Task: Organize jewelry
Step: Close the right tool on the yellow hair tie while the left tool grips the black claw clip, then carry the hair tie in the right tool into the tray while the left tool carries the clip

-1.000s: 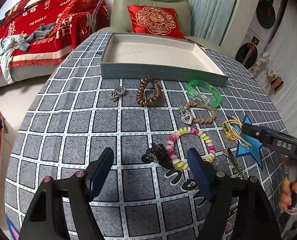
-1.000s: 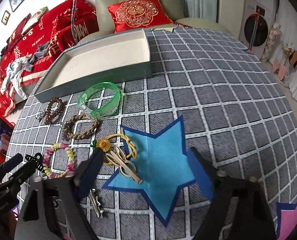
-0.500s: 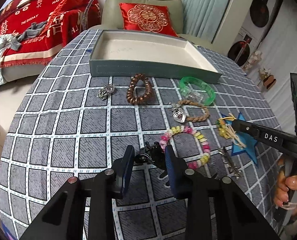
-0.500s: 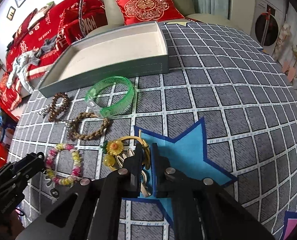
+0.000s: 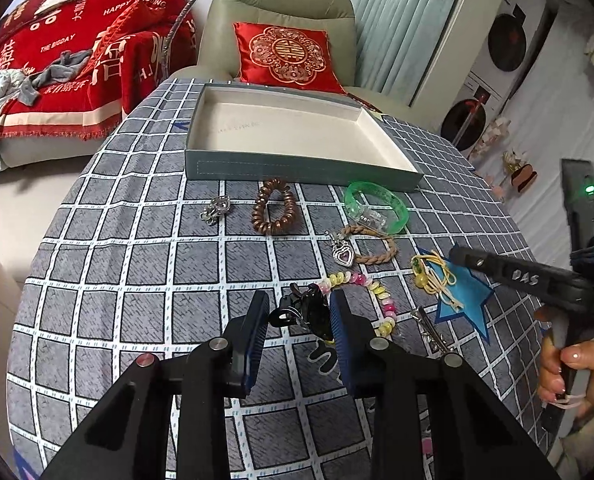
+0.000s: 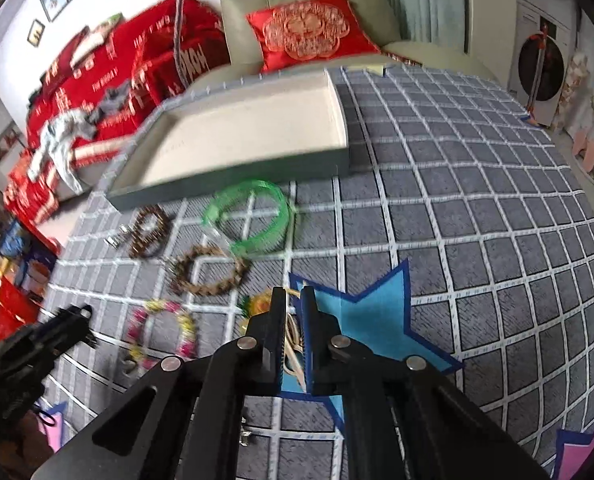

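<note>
My left gripper [image 5: 299, 312] is shut on a black hair claw clip [image 5: 307, 312], its pads on both sides of the clip, just above the checked cloth. My right gripper [image 6: 293, 320] is shut on the yellow cord hair tie with a flower [image 6: 263, 304] at the edge of the blue star patch [image 6: 369, 320]; it also shows in the left wrist view [image 5: 433, 276]. An open grey box [image 5: 297, 136] with a white inside stands empty at the back of the table.
On the cloth lie a brown spiral hair tie [image 5: 273, 210], a silver trinket [image 5: 215, 208], a green bangle [image 5: 377, 208], a braided bracelet with heart pendant [image 5: 371, 246], a pastel bead bracelet [image 5: 371, 298] and a metal clip [image 5: 431, 330]. An armchair with red cushion [image 5: 289, 58] stands behind.
Both grippers closed from wide open: the left onto the black claw clip, the right onto the yellow hair tie. The right wrist view is blurred, so that gripper is moving.
</note>
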{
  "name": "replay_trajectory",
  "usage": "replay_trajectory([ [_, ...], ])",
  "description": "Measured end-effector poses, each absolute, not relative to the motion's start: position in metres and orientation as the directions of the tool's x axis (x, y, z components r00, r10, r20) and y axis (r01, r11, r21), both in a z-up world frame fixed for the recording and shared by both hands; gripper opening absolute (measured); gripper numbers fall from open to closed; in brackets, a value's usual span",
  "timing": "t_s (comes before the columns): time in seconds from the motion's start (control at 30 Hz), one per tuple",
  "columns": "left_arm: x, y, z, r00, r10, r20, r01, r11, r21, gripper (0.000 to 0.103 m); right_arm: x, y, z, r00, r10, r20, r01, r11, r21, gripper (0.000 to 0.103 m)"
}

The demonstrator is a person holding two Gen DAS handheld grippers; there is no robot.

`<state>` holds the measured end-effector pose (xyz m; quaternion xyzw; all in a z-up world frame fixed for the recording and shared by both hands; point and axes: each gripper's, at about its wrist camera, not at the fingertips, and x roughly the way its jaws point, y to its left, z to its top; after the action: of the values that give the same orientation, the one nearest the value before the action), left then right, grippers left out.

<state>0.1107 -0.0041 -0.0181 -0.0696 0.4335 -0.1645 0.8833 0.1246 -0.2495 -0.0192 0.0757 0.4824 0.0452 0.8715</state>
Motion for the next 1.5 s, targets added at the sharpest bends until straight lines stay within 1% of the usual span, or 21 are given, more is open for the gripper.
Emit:
replay_trajectory([
  [0.2,0.108,-0.003,-0.020,0.570,-0.349,-0.744,0.233,0.937,-0.261,0.046,0.133,-0.249,-0.041,0.483,0.113,-0.868,0.011,0.991,0.135,0.009],
  [0.23,0.108,-0.002,-0.019,0.571,-0.349,-0.743,0.234,0.937,-0.260,0.046,0.133,-0.249,-0.042,0.485,0.109,-0.868,0.009,0.992,0.130,0.010],
  [0.3,0.107,-0.001,-0.019,0.573,-0.350,-0.741,0.235,0.937,-0.260,0.046,0.134,-0.248,-0.041,0.482,0.105,-0.870,0.006,0.992,0.123,0.015],
  [0.33,0.107,-0.001,-0.019,0.574,-0.350,-0.741,0.235,0.936,-0.260,0.046,0.133,-0.249,-0.040,0.486,0.114,-0.867,0.006,0.991,0.134,0.029],
  [0.37,0.107,0.000,-0.019,0.574,-0.351,-0.740,0.235,0.936,-0.261,0.046,0.132,-0.250,-0.039,0.490,0.123,-0.863,0.005,0.990,0.144,0.052],
  [0.4,0.107,0.000,-0.019,0.574,-0.351,-0.740,0.235,0.936,-0.261,0.046,0.131,-0.249,-0.037,0.498,0.130,-0.857,0.001,0.989,0.150,0.061],
  [0.43,0.107,0.000,-0.019,0.574,-0.350,-0.740,0.235,0.936,-0.261,0.046,0.129,-0.248,-0.034,0.515,0.126,-0.848,-0.005,0.990,0.144,0.062],
  [0.53,0.108,0.000,-0.019,0.573,-0.352,-0.740,0.237,0.936,-0.262,0.046,0.126,-0.233,-0.026,0.535,0.122,-0.836,-0.058,0.993,0.107,0.062],
  [0.6,0.107,0.000,-0.019,0.575,-0.352,-0.739,0.235,0.936,-0.262,0.046,0.125,-0.221,-0.025,0.537,0.125,-0.834,-0.097,0.992,0.086,0.058],
  [0.63,0.106,0.001,-0.019,0.576,-0.351,-0.738,0.235,0.936,-0.262,0.046,0.127,-0.214,-0.026,0.531,0.122,-0.838,-0.116,0.991,0.071,0.051],
  [0.67,0.106,0.002,-0.019,0.577,-0.350,-0.738,0.234,0.936,-0.261,0.046,0.129,-0.207,-0.028,0.521,0.120,-0.845,-0.136,0.989,0.057,0.046],
  [0.7,0.105,0.002,-0.019,0.578,-0.349,-0.738,0.234,0.937,-0.259,0.046,0.130,-0.203,-0.032,0.512,0.120,-0.851,-0.147,0.988,0.051,0.045],
  [0.77,0.105,0.004,-0.020,0.580,-0.348,-0.737,0.233,0.937,-0.259,0.046,0.135,-0.197,-0.038,0.493,0.120,-0.862,-0.158,0.986,0.047,0.037],
  [0.83,0.105,0.005,-0.020,0.579,-0.348,-0.737,0.233,0.937,-0.260,0.046,0.137,-0.192,-0.043,0.482,0.109,-0.869,-0.164,0.986,0.032,0.032],
  [0.93,0.106,0.006,-0.021,0.576,-0.350,-0.739,0.232,0.937,-0.262,0.046,0.139,-0.185,-0.046,0.482,0.073,-0.873,-0.182,0.983,-0.019,0.016],
  [1.0,0.107,0.007,-0.021,0.575,-0.352,-0.739,0.230,0.936,-0.267,0.046,0.140,-0.183,-0.044,0.475,0.070,-0.877,-0.174,0.985,-0.016,0.016],
  [1.07,0.107,0.007,-0.021,0.575,-0.355,-0.737,0.232,0.935,-0.269,0.046,0.138,-0.190,-0.038,0.492,0.093,-0.865,-0.149,0.989,0.021,0.014],
  [1.2,0.108,0.007,-0.016,0.580,-0.357,-0.732,0.244,0.934,-0.261,0.046,0.134,-0.218,-0.021,0.514,0.223,-0.828,-0.079,0.974,0.213,0.014],
  [1.27,0.110,0.008,-0.013,0.581,-0.361,-0.730,0.247,0.932,-0.264,0.046,0.133,-0.230,-0.013,0.530,0.263,-0.806,-0.056,0.960,0.276,0.014],
  [1.4,0.113,0.009,-0.006,0.589,-0.364,-0.722,0.254,0.931,-0.262,0.046,0.133,-0.246,0.002,0.551,0.361,-0.752,-0.037,0.911,0.410,0.014],
  [1.5,0.116,0.010,0.000,0.592,-0.367,-0.718,0.259,0.930,-0.262,0.046,0.138,-0.248,0.011,0.563,0.420,-0.712,-0.036,0.873,0.486,0.014],
])
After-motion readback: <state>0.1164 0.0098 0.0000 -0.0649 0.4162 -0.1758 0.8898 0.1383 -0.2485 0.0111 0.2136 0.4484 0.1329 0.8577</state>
